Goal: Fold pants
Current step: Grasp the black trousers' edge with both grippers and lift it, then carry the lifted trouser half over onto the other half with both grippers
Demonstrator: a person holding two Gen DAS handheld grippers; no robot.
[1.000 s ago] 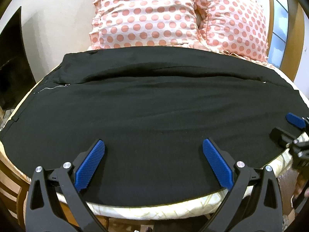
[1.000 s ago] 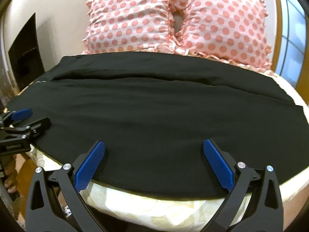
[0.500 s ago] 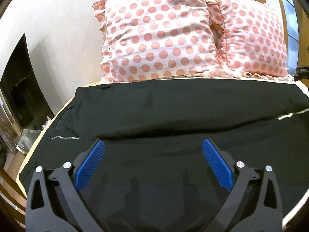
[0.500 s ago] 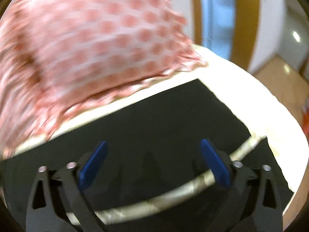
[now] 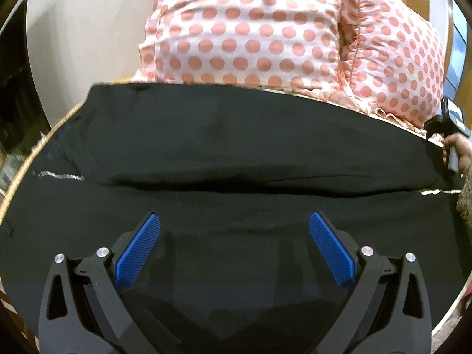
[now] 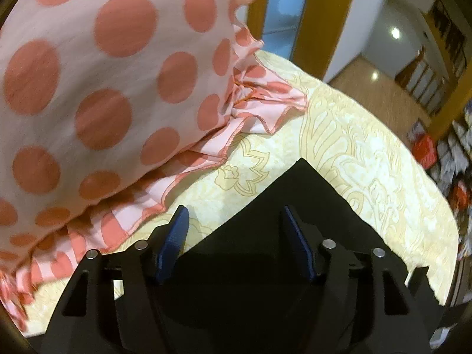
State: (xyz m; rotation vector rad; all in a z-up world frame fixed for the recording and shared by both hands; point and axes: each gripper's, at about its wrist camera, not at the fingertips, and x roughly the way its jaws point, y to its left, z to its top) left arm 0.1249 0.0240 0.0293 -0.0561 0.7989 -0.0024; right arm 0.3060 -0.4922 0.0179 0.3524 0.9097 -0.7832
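Black pants [image 5: 236,147] lie spread flat across the bed, with a long crease running side to side. My left gripper [image 5: 234,244] is open and empty, low over the near part of the pants. My right gripper [image 6: 234,236] is open and empty, right over the far corner of the pants [image 6: 298,194], its jaws standing either side of that corner. The right gripper's body and the hand holding it [image 5: 451,144] show at the right edge of the left wrist view, at the pants' far end.
Two pink polka-dot pillows [image 5: 250,29] with ruffled edges [image 6: 88,88] lie just behind the pants. The cream patterned bedsheet [image 6: 368,147] shows bare past the corner. A dark screen [image 5: 14,88] stands at the left; a wooden floor [image 6: 383,88] lies beyond the bed.
Both grippers moved forward over the pants toward the pillows. The right gripper swung to the far right corner of the pants and its jaws narrowed somewhat.
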